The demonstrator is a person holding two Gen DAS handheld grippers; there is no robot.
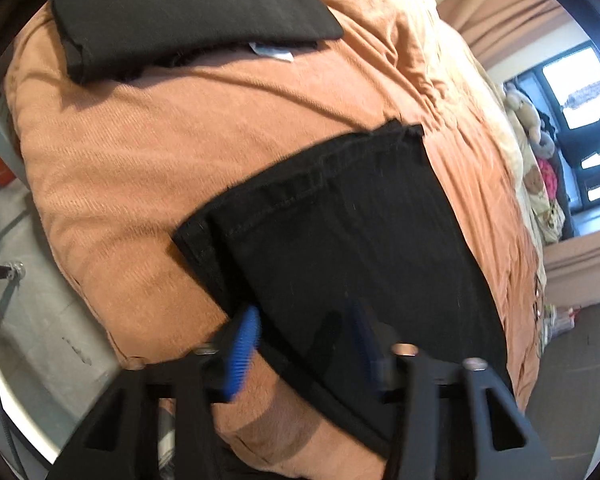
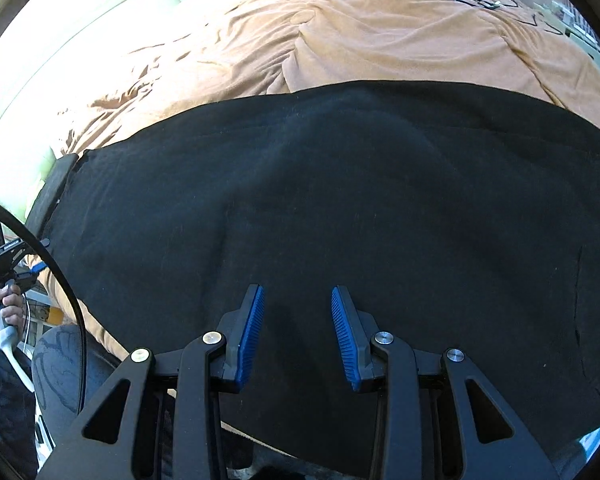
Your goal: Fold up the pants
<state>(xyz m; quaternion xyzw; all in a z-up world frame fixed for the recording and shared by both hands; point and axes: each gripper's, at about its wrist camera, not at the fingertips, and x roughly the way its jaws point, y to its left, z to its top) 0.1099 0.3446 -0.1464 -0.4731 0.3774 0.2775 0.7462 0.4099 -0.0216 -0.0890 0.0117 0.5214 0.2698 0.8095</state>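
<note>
In the left wrist view, the black pants [image 1: 340, 232] lie on an orange blanket [image 1: 148, 168], their hemmed leg ends pointing up and away toward the middle of the bed. The left gripper [image 1: 304, 344] hovers at the near edge of the cloth, its blue pads [image 1: 244, 352] set narrowly with pants fabric between them, though I cannot tell whether they press on it (the right pad is blurred and partly dark). A folded black garment [image 1: 188, 20] rests farther off on the blanket, a white tag at its edge. Soft toys [image 1: 536, 152] sit at the far right by a window. In the right wrist view, the pants [image 2: 340, 208] spread wide across the blanket [image 2: 380, 36], filling most of the picture. The right gripper [image 2: 298, 336] hangs just above the cloth, pads [image 2: 252, 336] moderately apart and gripping nothing. At the far left, a hand [image 2: 4, 308] grips the other gripper's handle.
</note>
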